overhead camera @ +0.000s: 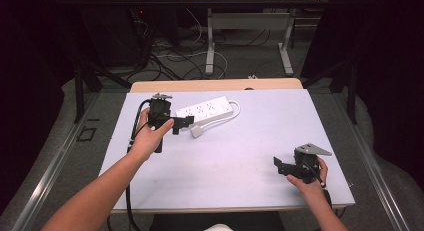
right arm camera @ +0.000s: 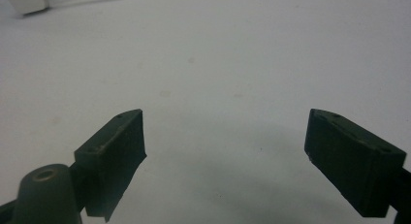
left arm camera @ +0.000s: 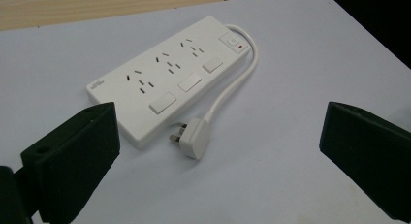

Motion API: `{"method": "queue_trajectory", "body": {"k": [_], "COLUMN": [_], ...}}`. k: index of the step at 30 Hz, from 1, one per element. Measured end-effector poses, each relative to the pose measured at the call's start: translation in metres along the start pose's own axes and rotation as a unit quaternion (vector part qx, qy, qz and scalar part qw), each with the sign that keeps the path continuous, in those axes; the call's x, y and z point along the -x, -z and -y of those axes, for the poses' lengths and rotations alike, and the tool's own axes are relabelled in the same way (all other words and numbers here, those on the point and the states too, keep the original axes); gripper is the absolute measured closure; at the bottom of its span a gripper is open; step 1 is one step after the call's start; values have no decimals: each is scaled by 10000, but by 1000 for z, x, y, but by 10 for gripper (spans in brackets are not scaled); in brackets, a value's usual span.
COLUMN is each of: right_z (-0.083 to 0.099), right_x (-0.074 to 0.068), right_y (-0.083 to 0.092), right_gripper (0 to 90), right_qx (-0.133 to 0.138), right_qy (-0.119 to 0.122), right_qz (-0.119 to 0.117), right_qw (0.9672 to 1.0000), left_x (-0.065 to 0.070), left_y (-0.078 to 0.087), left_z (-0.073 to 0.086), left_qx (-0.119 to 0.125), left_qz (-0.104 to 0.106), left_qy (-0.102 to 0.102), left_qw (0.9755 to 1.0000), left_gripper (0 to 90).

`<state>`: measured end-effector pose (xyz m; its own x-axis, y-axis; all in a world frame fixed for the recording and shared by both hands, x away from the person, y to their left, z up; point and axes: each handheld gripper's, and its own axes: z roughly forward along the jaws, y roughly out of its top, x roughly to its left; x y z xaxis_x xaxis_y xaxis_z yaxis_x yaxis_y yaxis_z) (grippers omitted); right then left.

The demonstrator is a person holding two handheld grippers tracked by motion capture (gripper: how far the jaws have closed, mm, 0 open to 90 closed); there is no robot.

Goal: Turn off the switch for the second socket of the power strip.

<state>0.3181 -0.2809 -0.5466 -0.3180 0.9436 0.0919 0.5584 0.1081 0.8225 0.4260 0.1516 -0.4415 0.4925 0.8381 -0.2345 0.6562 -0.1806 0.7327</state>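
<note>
Left gripper (overhead camera: 183, 122) fingers spread wide, empty, just beside the white power strip (left arm camera: 167, 78) and its plug (left arm camera: 193, 138). Right gripper (right arm camera: 225, 156) fingers likewise apart, empty, over bare table (overhead camera: 240, 151).

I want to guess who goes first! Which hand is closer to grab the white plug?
Probably the left. The left gripper hovers open right beside the plug and power strip; the right gripper sits far off near the table's front corner.
</note>
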Motion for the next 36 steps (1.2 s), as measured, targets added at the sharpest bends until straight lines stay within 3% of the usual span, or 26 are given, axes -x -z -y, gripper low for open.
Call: {"method": "queue_trajectory", "body": {"k": [11,19,27,36], "right_z": [0,0,0,0], "right_x": [-1,0,-1,-1], "right_y": [0,0,1,1], "right_gripper": [138,138,138,138], "right_qx": [2,2,7,-2], "right_qy": [10,2,-1,9], "right_qz": [11,15,11,19], "right_qw": [10000,10000,10000,10000], "left_x": [-5,-8,-11,-21], "left_y": [12,23,34,45], "left_z": [20,35,55,81], "left_qx": [-17,28,219,387], "left_qz": [-24,19,-74,-88], "left_qy": [-44,41,-20,166], "left_qw": [10000,10000,9997,9991], "left_gripper": [29,51,51,51]}}
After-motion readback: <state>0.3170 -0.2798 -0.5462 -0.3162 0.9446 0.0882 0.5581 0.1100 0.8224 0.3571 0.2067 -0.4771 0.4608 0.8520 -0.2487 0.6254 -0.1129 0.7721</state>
